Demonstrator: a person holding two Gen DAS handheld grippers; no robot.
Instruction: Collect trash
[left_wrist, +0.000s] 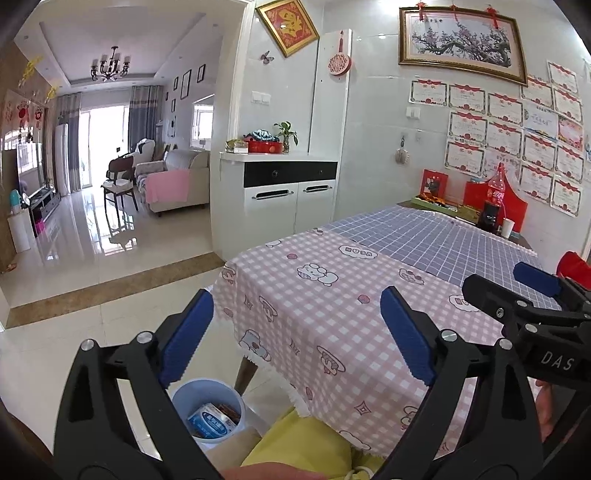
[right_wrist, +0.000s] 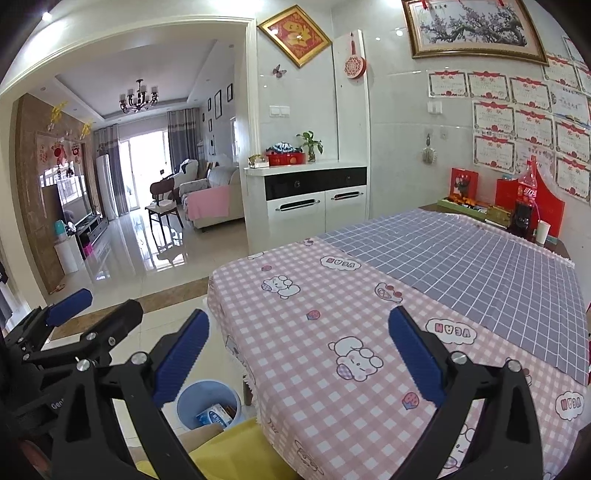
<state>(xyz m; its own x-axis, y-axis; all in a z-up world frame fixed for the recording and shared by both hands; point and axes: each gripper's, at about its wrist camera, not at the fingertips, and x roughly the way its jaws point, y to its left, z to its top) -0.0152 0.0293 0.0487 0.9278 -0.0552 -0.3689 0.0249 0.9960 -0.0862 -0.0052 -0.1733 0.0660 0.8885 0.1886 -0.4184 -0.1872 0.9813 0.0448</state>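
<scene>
A: Left wrist view?

B: The left gripper (left_wrist: 297, 334) has its blue-padded fingers spread wide, nothing between them. Below sits a pale blue round plastic bin (left_wrist: 207, 408) on the floor beside the pink checked tablecloth (left_wrist: 314, 314), holding a blue-and-white wrapper (left_wrist: 212, 421).

A: Right wrist view?

B: The right gripper (right_wrist: 299, 354) is likewise spread and empty above the cloth; the bin is at lower left.

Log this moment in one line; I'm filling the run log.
left hand-held gripper: open, empty | right hand-held gripper: open, empty | bin: holds trash | tablecloth: no trash seen
</scene>
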